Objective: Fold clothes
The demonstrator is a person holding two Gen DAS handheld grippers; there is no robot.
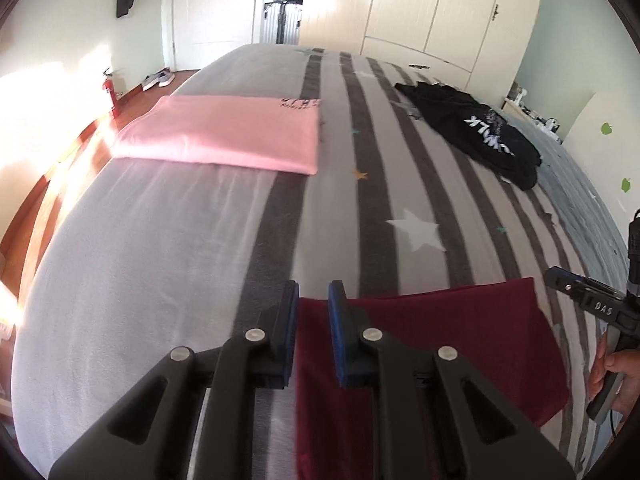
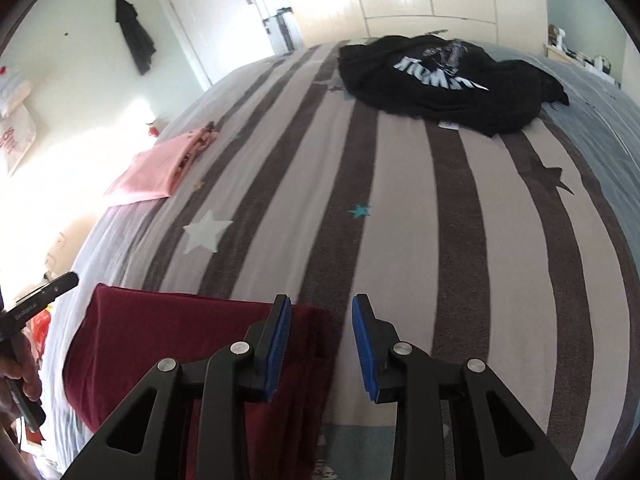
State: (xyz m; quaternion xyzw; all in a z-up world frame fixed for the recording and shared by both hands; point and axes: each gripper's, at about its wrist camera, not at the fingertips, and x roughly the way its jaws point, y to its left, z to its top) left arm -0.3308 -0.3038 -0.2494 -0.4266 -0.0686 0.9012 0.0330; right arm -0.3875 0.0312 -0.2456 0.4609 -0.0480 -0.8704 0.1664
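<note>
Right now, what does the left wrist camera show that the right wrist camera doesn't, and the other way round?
Only the left wrist view shows the shoes on the floor by the door, the green stickers on the right wall and the wardrobe handles. Only the right wrist view shows the white bag with red print on the left wall and the teal star on the bedspread. Both show the maroon garment nearest the grippers, the folded pink garment, the unfolded black shirt, the white star and the suitcase in the doorway.
</note>
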